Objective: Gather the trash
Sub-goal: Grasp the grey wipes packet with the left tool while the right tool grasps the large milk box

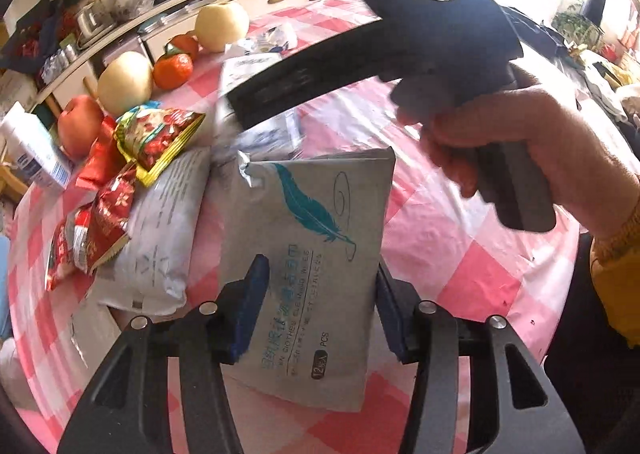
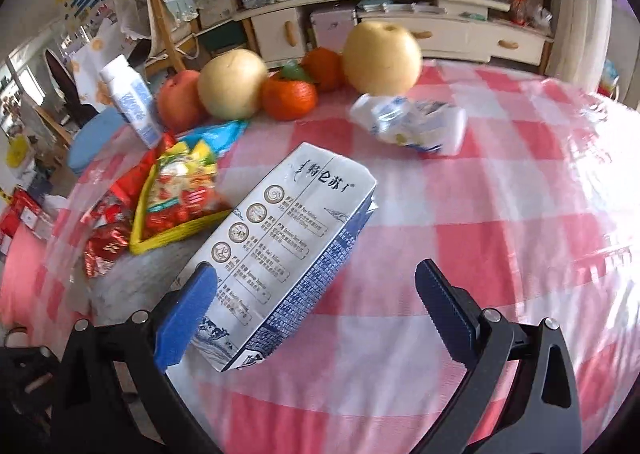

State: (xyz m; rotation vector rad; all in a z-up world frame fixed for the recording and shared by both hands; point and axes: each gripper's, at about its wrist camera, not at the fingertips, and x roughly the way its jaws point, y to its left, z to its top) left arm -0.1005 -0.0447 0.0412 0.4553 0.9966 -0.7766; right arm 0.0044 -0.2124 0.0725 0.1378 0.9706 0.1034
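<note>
On a desk (image 2: 500,194) covered in pink-and-white check, two handheld grippers are working through the litter. The left gripper (image 1: 316,306) is straddling a grey wipes packet (image 1: 312,254) printed with a teal feather. The packet's long axis is running straight away from the camera, along the line of the fingers (image 1: 248,306), whose blue pads are sitting tight against its two long edges, so it appears to be gripped. The tool is pointing steeply down at the desk.

The right gripper (image 2: 316,318) is crossing over the left one's view, a hand (image 1: 532,146) wrapped round its handle. Its fingers (image 2: 188,314) are standing open. A blue-and-white milk carton (image 2: 288,254) is lying between them, slanting up and to the right, hard against the left pad and well clear of the right one. Closing on it squarely would likely call for a roll of the wrist.

Red and yellow snack wrappers (image 2: 176,194), a crumpled wrapper (image 2: 408,122) and fruit (image 2: 380,54) are lying beyond.
</note>
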